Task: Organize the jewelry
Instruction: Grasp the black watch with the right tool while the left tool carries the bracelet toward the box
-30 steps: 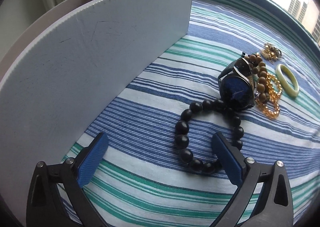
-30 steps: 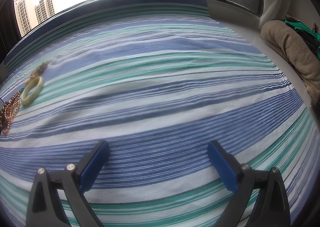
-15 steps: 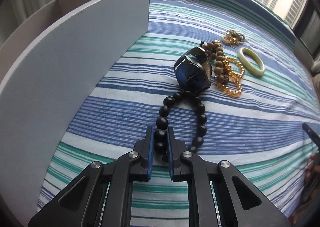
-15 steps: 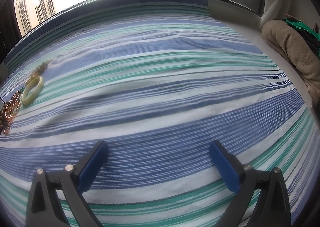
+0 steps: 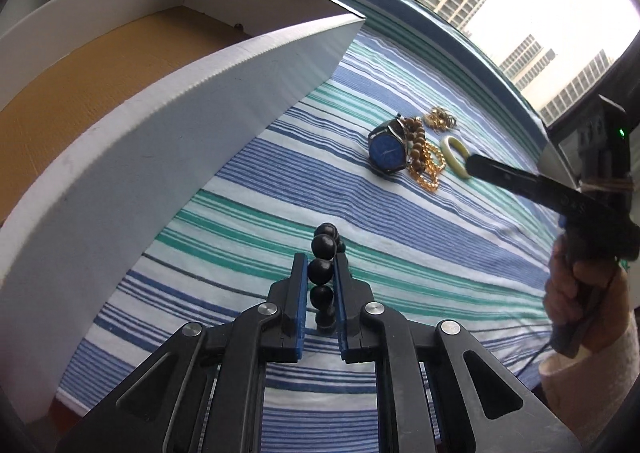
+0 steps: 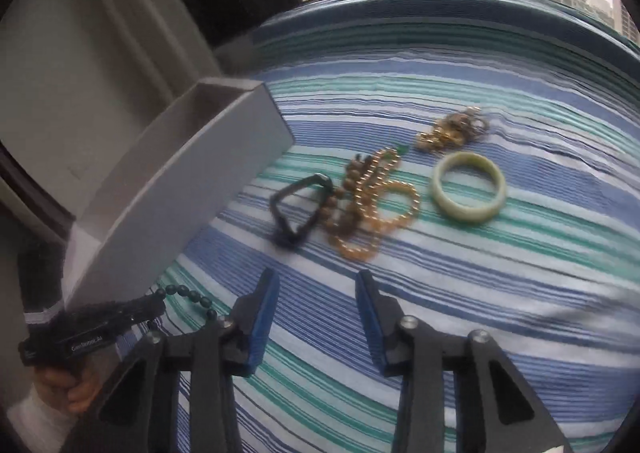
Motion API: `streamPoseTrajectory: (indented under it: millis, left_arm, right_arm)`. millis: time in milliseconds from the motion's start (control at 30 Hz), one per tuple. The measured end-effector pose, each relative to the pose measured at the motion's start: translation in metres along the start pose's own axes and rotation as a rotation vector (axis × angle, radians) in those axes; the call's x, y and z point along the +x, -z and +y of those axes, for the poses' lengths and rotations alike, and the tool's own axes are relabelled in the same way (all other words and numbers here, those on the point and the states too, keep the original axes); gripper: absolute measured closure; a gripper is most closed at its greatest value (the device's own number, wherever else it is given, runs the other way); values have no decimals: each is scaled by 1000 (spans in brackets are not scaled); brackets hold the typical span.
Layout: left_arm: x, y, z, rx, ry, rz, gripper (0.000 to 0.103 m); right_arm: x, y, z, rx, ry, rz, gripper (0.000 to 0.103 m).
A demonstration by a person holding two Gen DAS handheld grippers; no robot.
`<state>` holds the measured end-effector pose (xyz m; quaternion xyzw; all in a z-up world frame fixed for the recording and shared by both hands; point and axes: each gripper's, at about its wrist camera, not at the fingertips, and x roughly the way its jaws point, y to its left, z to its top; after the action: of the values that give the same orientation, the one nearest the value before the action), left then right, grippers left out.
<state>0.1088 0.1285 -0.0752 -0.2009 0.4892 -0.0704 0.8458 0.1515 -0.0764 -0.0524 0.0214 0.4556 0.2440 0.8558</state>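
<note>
My left gripper [image 5: 321, 265] is shut on a black bead bracelet [image 5: 323, 246] and holds it lifted above the striped cloth, next to the white box [image 5: 168, 125]; the bracelet also hangs in the right wrist view [image 6: 192, 297]. A blue-faced watch [image 5: 387, 152], a brown bead string [image 5: 418, 141], an amber bead chain [image 5: 430, 169], a green jade bangle [image 5: 456, 155] and a gold tangle [image 5: 440, 118] lie together farther on. My right gripper [image 6: 316, 293] is open and empty, just short of the watch [image 6: 298, 209], the amber chain [image 6: 376, 209] and the bangle [image 6: 468, 187].
The white box [image 6: 180, 181] with a brown cardboard floor [image 5: 80, 93] stands at the left. The striped cloth [image 5: 400, 253] covers the surface up to a window ledge. The right gripper's body [image 5: 560, 193] reaches in from the right.
My left gripper lifted the black bracelet off the cloth and away from the watch. My right gripper swung left toward the jewelry pile and its jaws narrowed.
</note>
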Motion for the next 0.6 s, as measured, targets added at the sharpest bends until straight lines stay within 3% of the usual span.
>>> streamPoseTrajectory:
  millis: [100, 200, 267, 333, 400, 533, 567, 600]
  left_arm:
    - [-11, 3, 4, -25, 32, -2, 93]
    - [-26, 5, 7, -28, 61, -11, 93]
    - [-36, 5, 7, -24, 78, -22, 93]
    - [-46, 4, 6, -19, 106, -33, 93]
    - [-53, 3, 3, -10, 117, -47, 93]
    - [-57, 0, 5, -17, 124, -51, 93]
    - [-57, 0, 4, -18, 122, -51, 93]
    - [-57, 1, 4, -18, 120, -50, 93]
  right_arm:
    - [40, -30, 36, -112, 24, 47, 67]
    - [81, -41, 46, -180, 83, 161, 67]
    - [86, -44, 52, -230, 140, 152, 71]
    - [84, -46, 48, -218, 152, 167, 98]
    - [80, -44, 47, -214, 131, 176, 101]
    - [71, -41, 46, -220, 168, 159, 100]
    - [72, -41, 45, -205, 170, 161, 99]
    - [75, -41, 44, -194, 171, 174, 91]
